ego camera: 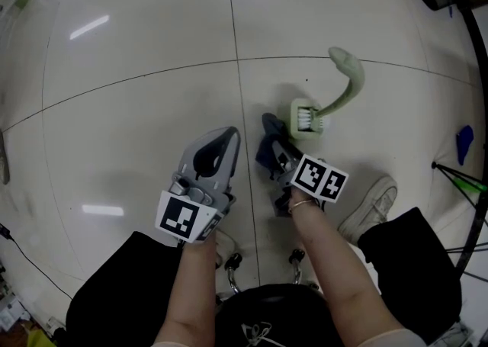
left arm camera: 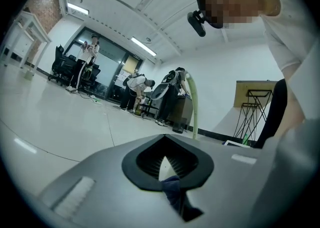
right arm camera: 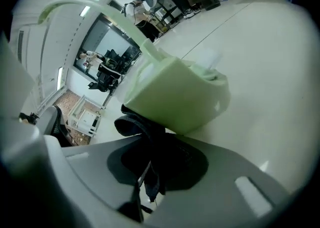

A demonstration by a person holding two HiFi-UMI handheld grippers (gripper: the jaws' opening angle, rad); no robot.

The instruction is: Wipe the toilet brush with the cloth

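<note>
A pale green toilet brush (ego camera: 345, 82) stands bristles-down in its square green holder (ego camera: 308, 120) on the tiled floor, its curved handle rising to the upper right. My right gripper (ego camera: 273, 152) is shut on a dark blue cloth (ego camera: 268, 144), which it presses against the holder's left side. In the right gripper view the cloth (right arm camera: 141, 128) bunches under the holder (right arm camera: 175, 91). My left gripper (ego camera: 226, 138) hovers just left of the cloth with its jaws together. A dark blue scrap (left arm camera: 173, 192) shows in its seam, and the brush handle (left arm camera: 193, 106) is straight ahead.
A white shoe (ego camera: 370, 205) rests on the floor right of my right forearm. Chair castors (ego camera: 231, 265) sit below my arms. A blue object (ego camera: 464, 142) and a green-legged stand (ego camera: 460, 178) are at the right edge. A black cable (ego camera: 27, 256) runs along the left.
</note>
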